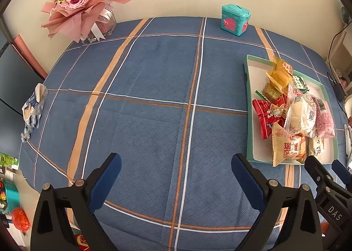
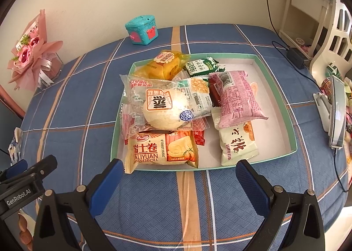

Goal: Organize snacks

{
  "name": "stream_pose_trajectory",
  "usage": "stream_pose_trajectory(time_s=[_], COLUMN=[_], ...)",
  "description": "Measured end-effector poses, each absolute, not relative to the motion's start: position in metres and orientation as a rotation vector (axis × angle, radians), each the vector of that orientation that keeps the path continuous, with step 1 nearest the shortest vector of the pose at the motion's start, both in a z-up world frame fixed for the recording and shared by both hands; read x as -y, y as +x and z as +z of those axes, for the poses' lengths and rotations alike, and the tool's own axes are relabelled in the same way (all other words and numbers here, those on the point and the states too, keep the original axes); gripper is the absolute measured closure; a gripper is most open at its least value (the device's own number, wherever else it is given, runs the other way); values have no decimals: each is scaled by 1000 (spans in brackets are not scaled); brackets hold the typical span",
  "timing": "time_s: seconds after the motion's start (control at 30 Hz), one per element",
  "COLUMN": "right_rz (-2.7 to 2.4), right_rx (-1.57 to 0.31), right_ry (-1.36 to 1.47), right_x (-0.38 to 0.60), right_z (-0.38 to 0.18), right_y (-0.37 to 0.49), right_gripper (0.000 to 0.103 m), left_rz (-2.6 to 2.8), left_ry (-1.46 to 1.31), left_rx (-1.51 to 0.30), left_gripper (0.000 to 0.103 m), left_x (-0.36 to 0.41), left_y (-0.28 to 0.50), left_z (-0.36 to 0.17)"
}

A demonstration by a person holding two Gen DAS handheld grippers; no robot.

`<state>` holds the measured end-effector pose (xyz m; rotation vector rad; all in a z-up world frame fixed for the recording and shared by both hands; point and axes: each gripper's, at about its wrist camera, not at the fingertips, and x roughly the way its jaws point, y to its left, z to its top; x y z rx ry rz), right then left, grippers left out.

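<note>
A shallow green-rimmed tray (image 2: pixel 275 88) holds several wrapped snacks: a Swiss roll pack (image 2: pixel 162 150), a round bun in clear wrap (image 2: pixel 162 108), a pink pack (image 2: pixel 237 97), a white pack (image 2: pixel 237 143), a yellow cake (image 2: pixel 165 64) and a green biscuit pack (image 2: pixel 202 66). My right gripper (image 2: pixel 179 180) is open and empty just in front of the tray. My left gripper (image 1: pixel 176 176) is open and empty over bare tablecloth, left of the tray (image 1: pixel 249 88). The right gripper (image 1: pixel 327 174) shows at the left wrist view's right edge.
A blue plaid cloth (image 1: pixel 154 108) covers the table. A teal toy box (image 1: pixel 235 20) and a pink bouquet (image 1: pixel 81 2) stand at the back by the wall. A crumpled wrapper (image 1: pixel 33 110) lies at the left edge. A phone on a stand (image 2: pixel 336 114) and cables sit right.
</note>
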<state>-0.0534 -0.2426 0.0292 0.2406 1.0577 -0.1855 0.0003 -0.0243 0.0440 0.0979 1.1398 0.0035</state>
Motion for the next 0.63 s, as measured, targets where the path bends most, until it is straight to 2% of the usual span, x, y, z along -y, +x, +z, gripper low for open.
stream_pose_trajectory(time_s=[0.63], right_rz=[-181], right_rx=[-1069], right_ry=[236], right_x=[242], right_z=[27], right_y=[-52], right_gripper=[0], left_rz=[25], left_ry=[111], left_rx=[-1122], left_gripper=[3], left_x=[24], left_y=[-1], left_z=[47])
